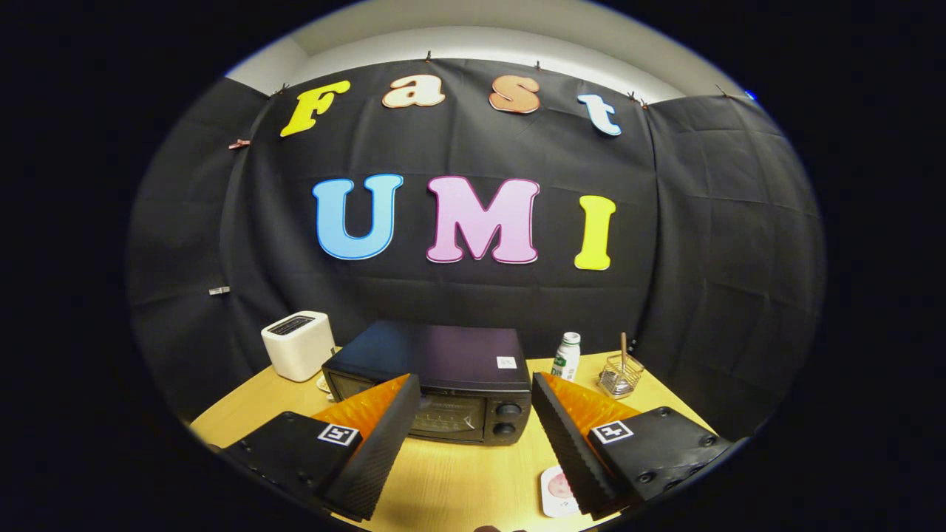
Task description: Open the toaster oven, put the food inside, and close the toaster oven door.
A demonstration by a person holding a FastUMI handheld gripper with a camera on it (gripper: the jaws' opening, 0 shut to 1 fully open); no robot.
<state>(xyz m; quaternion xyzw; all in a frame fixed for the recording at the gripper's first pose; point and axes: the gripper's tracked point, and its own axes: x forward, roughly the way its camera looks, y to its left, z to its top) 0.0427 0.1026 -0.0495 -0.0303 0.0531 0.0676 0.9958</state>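
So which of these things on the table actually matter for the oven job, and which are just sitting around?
For the job:
- toaster oven, door shut
- white plate of food, beside one finger
- gripper, open, holding nothing

Just lying about:
- white toaster
- small bottle
- wire basket

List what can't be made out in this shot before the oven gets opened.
- Toaster oven: the door's handle and left part sit behind the fingers of the open gripper.
- Food packet: half covered by one finger; contents unclear.
- Wire basket: too small to identify what it holds.
- Bottle: label too small.
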